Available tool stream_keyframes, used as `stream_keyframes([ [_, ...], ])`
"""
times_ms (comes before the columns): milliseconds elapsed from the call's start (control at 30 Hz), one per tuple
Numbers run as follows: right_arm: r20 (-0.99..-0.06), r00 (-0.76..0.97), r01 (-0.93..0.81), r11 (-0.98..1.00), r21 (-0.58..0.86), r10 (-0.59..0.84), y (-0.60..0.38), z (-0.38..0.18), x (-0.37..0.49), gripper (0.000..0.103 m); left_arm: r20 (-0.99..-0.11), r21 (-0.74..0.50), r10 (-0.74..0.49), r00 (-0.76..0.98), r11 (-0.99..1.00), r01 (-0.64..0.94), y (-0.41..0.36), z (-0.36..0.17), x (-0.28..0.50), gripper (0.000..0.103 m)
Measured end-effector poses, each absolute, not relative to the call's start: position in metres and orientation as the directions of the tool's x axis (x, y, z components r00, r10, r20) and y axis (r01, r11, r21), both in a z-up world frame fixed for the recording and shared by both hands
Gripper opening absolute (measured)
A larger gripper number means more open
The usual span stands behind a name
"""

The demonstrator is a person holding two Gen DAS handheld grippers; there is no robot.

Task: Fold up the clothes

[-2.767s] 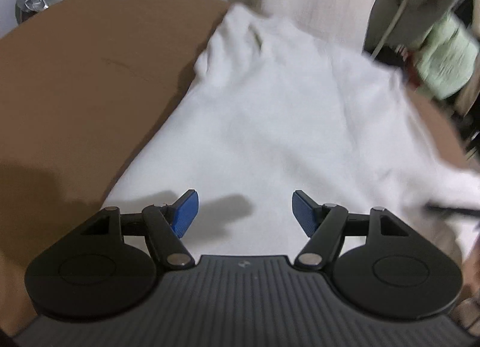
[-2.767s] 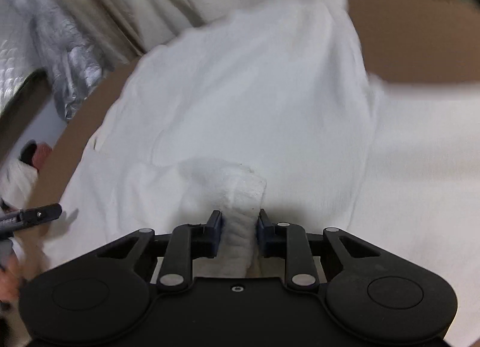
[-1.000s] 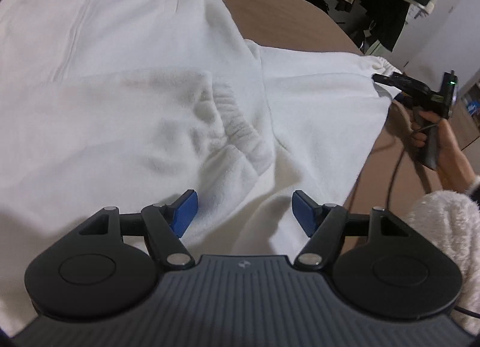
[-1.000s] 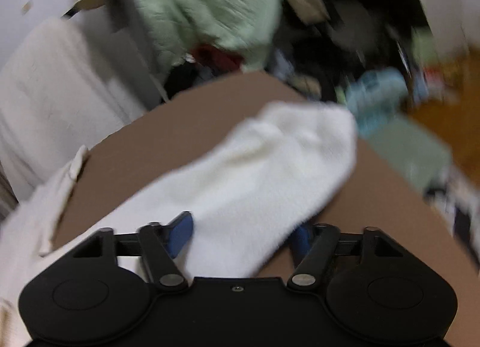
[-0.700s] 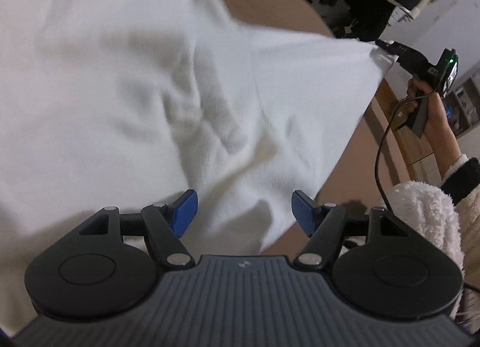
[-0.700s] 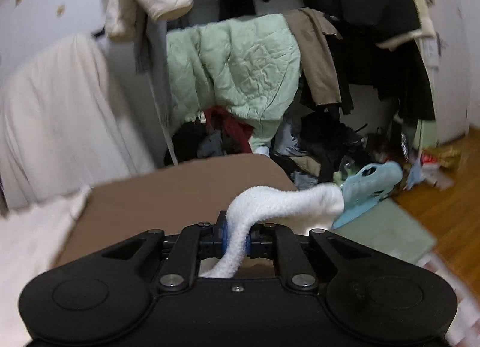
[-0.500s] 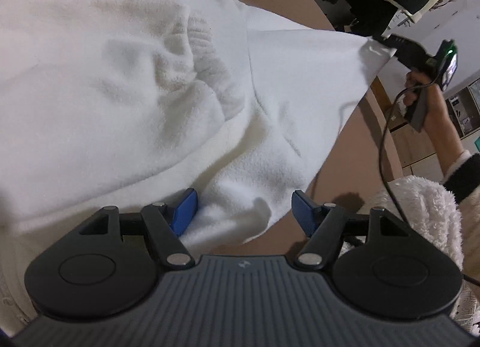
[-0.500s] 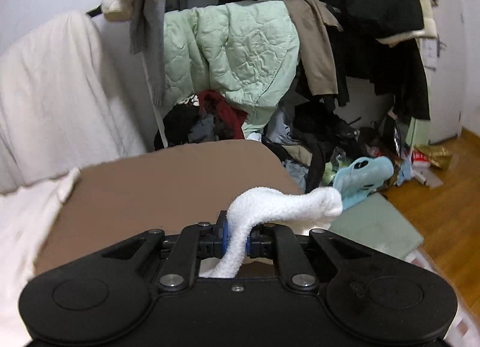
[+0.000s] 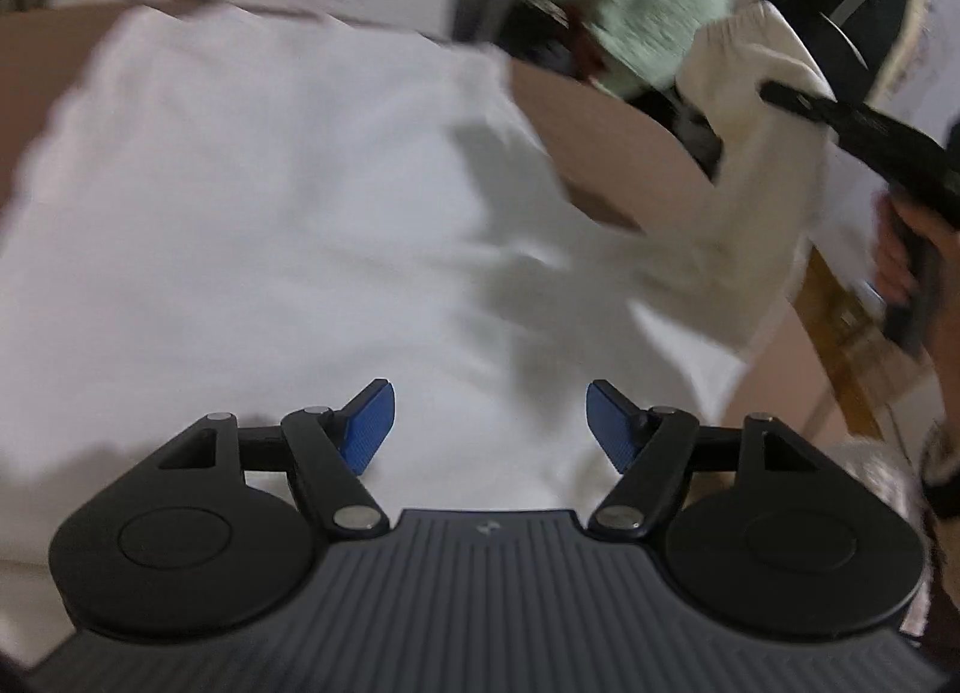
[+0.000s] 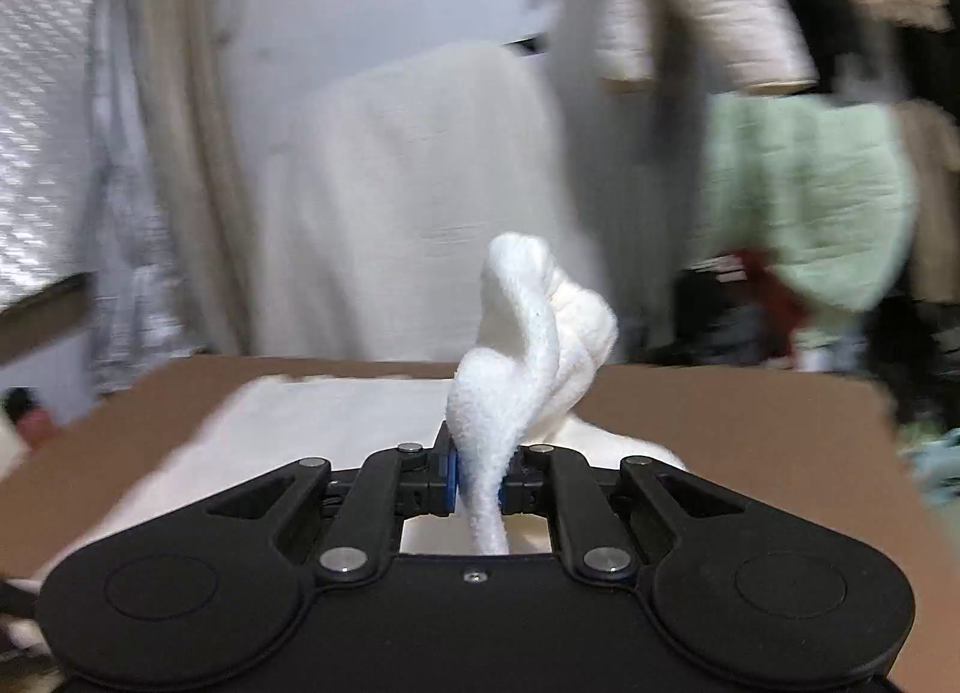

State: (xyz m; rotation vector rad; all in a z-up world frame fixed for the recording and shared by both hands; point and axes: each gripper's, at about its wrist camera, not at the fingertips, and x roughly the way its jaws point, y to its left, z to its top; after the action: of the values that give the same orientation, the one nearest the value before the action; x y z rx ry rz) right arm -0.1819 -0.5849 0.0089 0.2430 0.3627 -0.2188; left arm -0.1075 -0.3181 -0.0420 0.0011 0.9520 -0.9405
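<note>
A white fleece garment [image 9: 258,225] lies spread on the brown table [image 9: 600,141]. My left gripper [image 9: 489,423] is open and empty, just above the garment's near part. My right gripper [image 10: 480,480] is shut on a fold of the white garment [image 10: 528,333], which bunches up above the jaws. In the left wrist view the right gripper [image 9: 864,123] holds that part of the garment [image 9: 756,153] lifted off the table at the right. The rest of the garment [image 10: 336,423] lies flat beyond the right gripper.
A white cloth-covered object [image 10: 408,189] stands behind the table. A pale green quilted jacket [image 10: 816,201] and dark clothes hang at the right. Silver foil material [image 10: 42,111] is at the left. The table's right edge [image 9: 774,345] is near.
The right gripper, shut on the garment's edge, has lifted it and swung left toward the spread garment. The left gripper has pulled back and tilted up; both views are motion-blurred.
</note>
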Motion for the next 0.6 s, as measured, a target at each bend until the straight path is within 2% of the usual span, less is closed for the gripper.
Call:
stream_keyframes([
  [100,-0.375,0.925,0.163,0.955,0.249,-0.060,-0.541,0.018,-0.148,0.012,-0.664,-0.358,-0.671,0.330,0.672,0.648,-0.280,-0.027,-0.081,0.070],
  [200,-0.360,0.932,0.071,0.949,0.308,0.047,-0.495,0.025,-0.116,0.012,-0.620,-0.382,-0.674,0.401,0.707,0.595,-0.243,-0.025,-0.058,0.071],
  [267,-0.347,0.932,0.023,0.943,0.331,0.100,-0.461,0.024,-0.097,0.012,-0.587,-0.394,-0.668,0.457,0.729,0.560,-0.217,-0.035,-0.043,0.074],
  [333,-0.346,0.927,-0.020,0.941,0.337,0.143,-0.424,0.013,-0.080,0.012,-0.582,-0.337,-0.595,0.554,0.797,0.502,-0.200,-0.056,-0.034,0.074],
  [367,-0.361,0.918,-0.039,0.944,0.329,0.164,-0.406,0.004,-0.071,0.012,-0.594,-0.323,-0.557,0.581,0.826,0.462,-0.193,-0.068,-0.028,0.073],
  [433,-0.406,0.893,-0.060,0.946,0.320,0.194,-0.376,-0.018,-0.052,0.013,-0.643,-0.384,-0.549,0.534,0.835,0.395,-0.180,-0.087,-0.011,0.071],
  [467,-0.431,0.878,-0.066,0.946,0.318,0.207,-0.364,-0.031,-0.044,0.013,-0.631,-0.417,-0.564,0.532,0.825,0.381,-0.174,-0.089,-0.007,0.071],
  [600,-0.553,0.783,-0.135,0.946,0.296,0.285,-0.328,-0.089,-0.029,0.028,-0.591,-0.490,-0.594,0.545,0.802,0.343,-0.162,-0.086,0.003,0.073],
])
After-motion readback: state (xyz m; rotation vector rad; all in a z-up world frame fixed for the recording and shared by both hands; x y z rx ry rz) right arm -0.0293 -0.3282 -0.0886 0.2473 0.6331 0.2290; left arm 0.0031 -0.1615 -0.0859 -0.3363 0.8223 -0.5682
